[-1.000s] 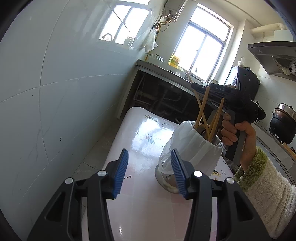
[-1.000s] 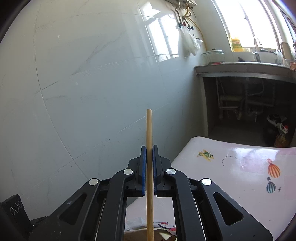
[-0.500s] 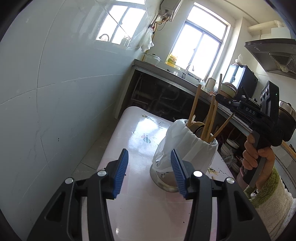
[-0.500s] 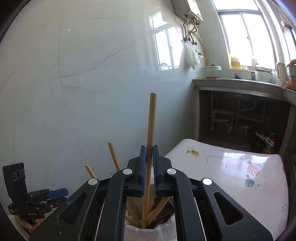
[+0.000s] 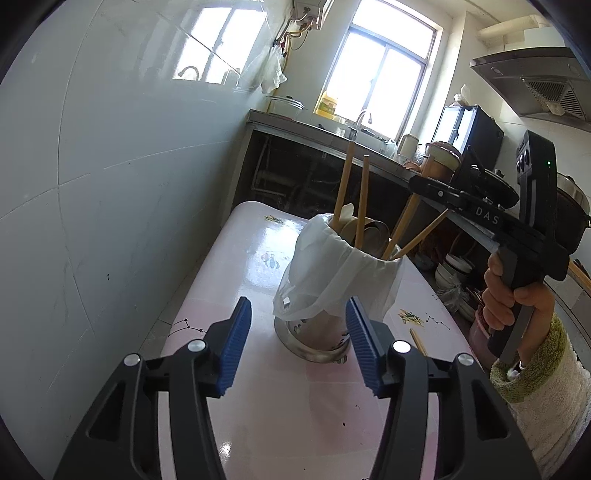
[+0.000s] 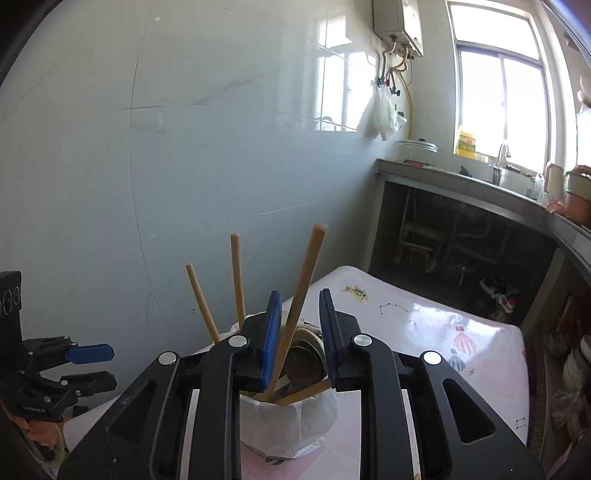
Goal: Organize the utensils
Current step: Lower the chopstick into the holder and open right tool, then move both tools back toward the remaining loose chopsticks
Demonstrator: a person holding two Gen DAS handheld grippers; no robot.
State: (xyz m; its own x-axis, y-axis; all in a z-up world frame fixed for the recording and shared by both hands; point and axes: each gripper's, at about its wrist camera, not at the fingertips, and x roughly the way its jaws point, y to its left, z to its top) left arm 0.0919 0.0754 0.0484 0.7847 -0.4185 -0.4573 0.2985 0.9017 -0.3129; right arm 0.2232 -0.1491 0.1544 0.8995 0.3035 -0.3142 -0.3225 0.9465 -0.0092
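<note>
Background, kitchen: white tiled wall (image 5: 110, 147); bright window (image 5: 384, 74); wall-mounted water heater (image 6: 399, 22); hanging plastic bag (image 6: 384, 110); yellow bottle (image 6: 466, 142) on windowsill; sink tap (image 5: 364, 118); range hood (image 5: 535, 85); pink tabletop (image 5: 266, 406) with printed motifs.

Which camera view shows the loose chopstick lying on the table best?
The left wrist view. There the loose chopstick lies on the table just right of the utensil holder, partly hidden behind the left gripper. The right wrist view does not show it; the right gripper blocks that area.
</note>
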